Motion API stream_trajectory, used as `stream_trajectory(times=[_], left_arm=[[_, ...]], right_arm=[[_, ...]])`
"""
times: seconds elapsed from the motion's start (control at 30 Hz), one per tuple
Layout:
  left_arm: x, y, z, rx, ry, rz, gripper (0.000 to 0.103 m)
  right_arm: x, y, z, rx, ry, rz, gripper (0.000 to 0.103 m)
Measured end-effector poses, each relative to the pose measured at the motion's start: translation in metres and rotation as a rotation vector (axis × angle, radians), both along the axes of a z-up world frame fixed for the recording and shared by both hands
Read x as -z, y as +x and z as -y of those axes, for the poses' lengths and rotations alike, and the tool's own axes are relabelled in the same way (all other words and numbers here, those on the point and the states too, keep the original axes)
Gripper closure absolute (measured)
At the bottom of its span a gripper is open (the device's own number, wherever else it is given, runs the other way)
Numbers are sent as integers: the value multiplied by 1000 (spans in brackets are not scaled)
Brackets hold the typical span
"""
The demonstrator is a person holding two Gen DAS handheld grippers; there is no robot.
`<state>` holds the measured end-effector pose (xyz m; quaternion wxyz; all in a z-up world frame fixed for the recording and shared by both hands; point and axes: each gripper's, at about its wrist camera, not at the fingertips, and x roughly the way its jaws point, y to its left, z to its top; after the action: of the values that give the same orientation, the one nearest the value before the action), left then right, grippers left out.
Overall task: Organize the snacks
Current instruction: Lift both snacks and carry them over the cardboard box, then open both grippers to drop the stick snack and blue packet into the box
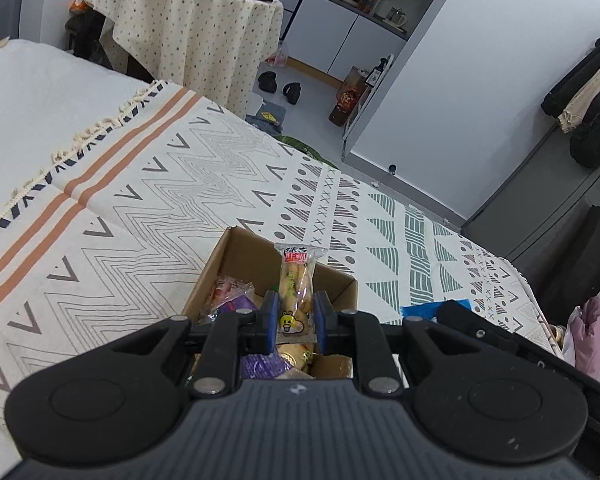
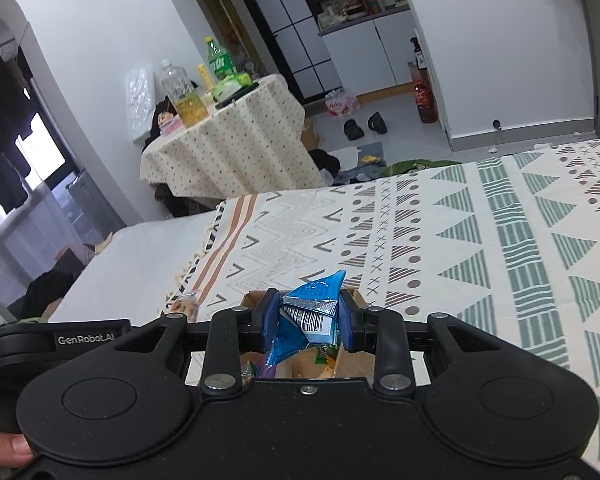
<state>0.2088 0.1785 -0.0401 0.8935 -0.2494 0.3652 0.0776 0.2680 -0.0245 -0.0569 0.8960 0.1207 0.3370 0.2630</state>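
Observation:
A cardboard box [image 1: 236, 258] sits on the patterned bedspread and holds several wrapped snacks [image 1: 230, 292]. My left gripper [image 1: 296, 312] is shut on a clear bread-stick snack packet [image 1: 296, 284] with a red label, held upright over the box. In the right wrist view, my right gripper [image 2: 308, 316] is shut on a crumpled blue snack packet [image 2: 312, 304] with a barcode, above the same box [image 2: 252, 300]. The blue packet [image 1: 432, 308] and the right gripper's body show at the right of the left wrist view. The left gripper's snack [image 2: 186, 304] peeks in at the left of the right wrist view.
The bed is covered by a patterned throw [image 1: 180, 184] and a white sheet [image 1: 32, 96]. A round table with a dotted cloth [image 2: 236, 144] holding bottles stands beyond the bed. Slippers [image 2: 364, 124] lie on the floor. A hand [image 2: 4, 448] grips the right gripper's handle.

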Motion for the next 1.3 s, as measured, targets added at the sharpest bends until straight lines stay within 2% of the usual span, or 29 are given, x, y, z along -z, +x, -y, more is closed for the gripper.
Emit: stream_trajectory(times=[0.4,0.5,0.8,0.83,0.9,0.93,1.0,1.13,1.3], left_arm=[[36,39,-6,34,-77,-65,85],[42,45,-10,22,-93,-79,81],[40,39,-33,-38,-94,-93,80],[39,37,-35,-46,-92,-95,79],[37,33,-39,-60,-88,-98,76],[36,31,-41,-65,-85,-98,75],[32,26,-43,-70,-81,-95,72],[25,19,-43,-83,-64,-92,50],[16,12,-37,-87,-45,-100,34]], right_arm=[[15,26,-23,-9,-38,-47,72],[20,30,-25,-9,-45,-60,72],[27,33,-46,-38,-40,-99,72],[27,33,-48,-42,-36,-108,68],[26,34,-50,-36,-26,-123,56],[26,34,-49,-27,-16,-129,46],[23,31,-46,-16,-5,-121,44],[19,25,-39,1,-9,-127,44],[12,16,-25,32,-3,-115,40]])
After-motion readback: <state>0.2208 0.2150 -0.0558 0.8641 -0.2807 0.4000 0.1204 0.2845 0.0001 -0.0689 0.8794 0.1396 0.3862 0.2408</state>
